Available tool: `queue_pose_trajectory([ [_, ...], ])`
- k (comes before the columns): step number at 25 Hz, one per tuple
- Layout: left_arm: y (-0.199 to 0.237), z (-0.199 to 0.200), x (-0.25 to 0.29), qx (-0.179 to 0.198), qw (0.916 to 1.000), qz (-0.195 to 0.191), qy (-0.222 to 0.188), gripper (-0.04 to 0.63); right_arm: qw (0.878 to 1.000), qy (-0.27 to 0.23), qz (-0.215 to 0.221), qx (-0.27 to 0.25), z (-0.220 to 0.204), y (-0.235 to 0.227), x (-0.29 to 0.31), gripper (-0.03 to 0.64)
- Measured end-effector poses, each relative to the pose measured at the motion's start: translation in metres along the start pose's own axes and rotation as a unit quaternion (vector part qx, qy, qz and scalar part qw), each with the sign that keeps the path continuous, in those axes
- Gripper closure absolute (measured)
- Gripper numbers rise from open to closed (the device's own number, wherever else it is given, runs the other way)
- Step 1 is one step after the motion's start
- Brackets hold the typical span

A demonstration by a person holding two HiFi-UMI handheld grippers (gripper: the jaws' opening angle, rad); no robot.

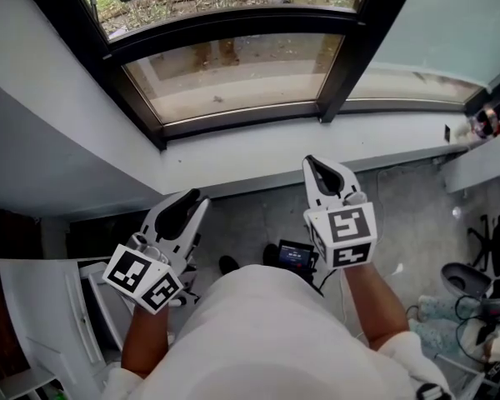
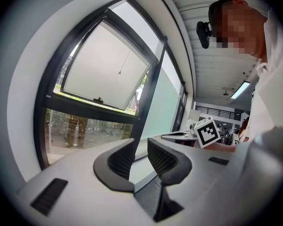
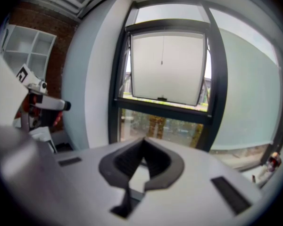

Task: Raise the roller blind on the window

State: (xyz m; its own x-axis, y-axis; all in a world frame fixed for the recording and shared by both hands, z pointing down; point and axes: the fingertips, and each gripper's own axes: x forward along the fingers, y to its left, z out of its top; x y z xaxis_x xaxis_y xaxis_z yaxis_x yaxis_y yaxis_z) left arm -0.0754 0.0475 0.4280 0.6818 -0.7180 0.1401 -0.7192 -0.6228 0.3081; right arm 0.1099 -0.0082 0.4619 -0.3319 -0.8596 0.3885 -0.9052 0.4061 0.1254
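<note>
Right gripper view: the right gripper [image 3: 142, 144] is seen with its jaws closed, the ribbed pads meeting at the tips; nothing is held between them.
Left gripper view: the left gripper [image 2: 141, 145] is seen with its jaws apart, a narrow gap left between the pads; nothing is held or touched.
Head view: both grippers are held level in front of the person, well short of the window sill [image 1: 275, 144], the right gripper [image 1: 311, 165] farther forward than the left gripper [image 1: 197, 197].
Markings: black-and-white square markers are carried on the cube [image 1: 343, 233] of the right gripper and on the cube [image 1: 143, 277] of the left; no words can be read on them.
Screen: a small lit device [image 1: 297, 255] lies on the floor between the grippers; its print is too small to be read.
Roller blind, place: the roller blind [image 3: 166, 67] is seen as a white sheet covering the upper pane, far ahead of both grippers and above the dark crossbar [image 3: 162, 108].
Roller blind, direction: the sheet faces the room, its lower edge running left to right; a thin cord [image 3: 162, 51] hangs straight down at its middle.
Lower pane: the clear lower pane [image 3: 160, 126] is left uncovered below the crossbar.
</note>
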Motion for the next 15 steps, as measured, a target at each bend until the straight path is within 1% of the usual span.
queue_pose_trajectory([
  [15, 0.0048, 0.0007, -0.0008, 0.0, 1.0, -0.001, 0.009, 0.491, 1.0, 0.004, 0.011, -0.012, 0.0072, 0.01, 0.0077, 0.594],
])
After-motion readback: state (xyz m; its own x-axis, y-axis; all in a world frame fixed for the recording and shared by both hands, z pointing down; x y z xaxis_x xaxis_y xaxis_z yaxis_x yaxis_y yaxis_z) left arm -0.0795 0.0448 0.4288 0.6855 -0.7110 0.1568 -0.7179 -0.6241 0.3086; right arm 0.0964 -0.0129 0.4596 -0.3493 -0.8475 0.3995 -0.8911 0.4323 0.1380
